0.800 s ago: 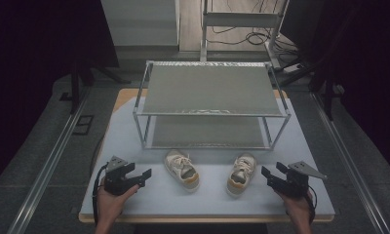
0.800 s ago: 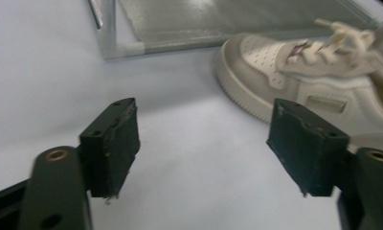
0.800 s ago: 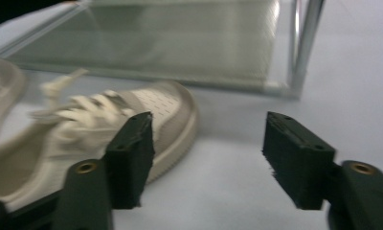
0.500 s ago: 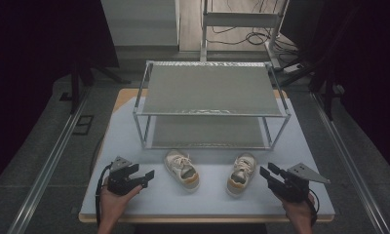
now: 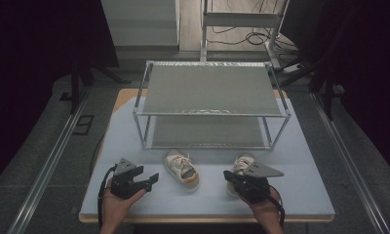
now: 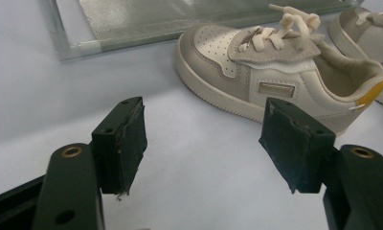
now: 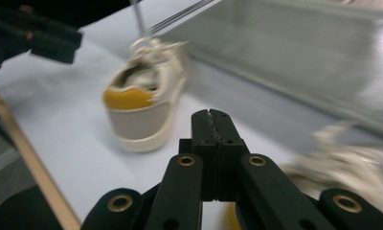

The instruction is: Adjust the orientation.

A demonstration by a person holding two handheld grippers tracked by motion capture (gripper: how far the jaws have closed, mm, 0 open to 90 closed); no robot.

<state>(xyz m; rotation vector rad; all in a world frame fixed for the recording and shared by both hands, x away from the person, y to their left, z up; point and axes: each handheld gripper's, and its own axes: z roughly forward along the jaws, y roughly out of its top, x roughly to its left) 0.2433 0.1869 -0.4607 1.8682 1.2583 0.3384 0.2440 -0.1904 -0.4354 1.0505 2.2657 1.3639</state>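
Left tool [image 6: 201,143] gapes wide and empty beside the small beige-and-white lace-up sneaker [image 6: 280,72], right tool [image 7: 212,124] pinched together on nothing, both sneakers on the pale blue counter [image 5: 149,200] before the two-tier metal shoe rack [image 5: 210,90], so probably nothing is done yet.

The right tool [image 5: 230,176] has swung in leftward and now sits over the right shoe [image 5: 242,165], hiding much of it. The left tool [image 5: 151,178] has turned a little, pointing toward the left shoe [image 5: 182,169].
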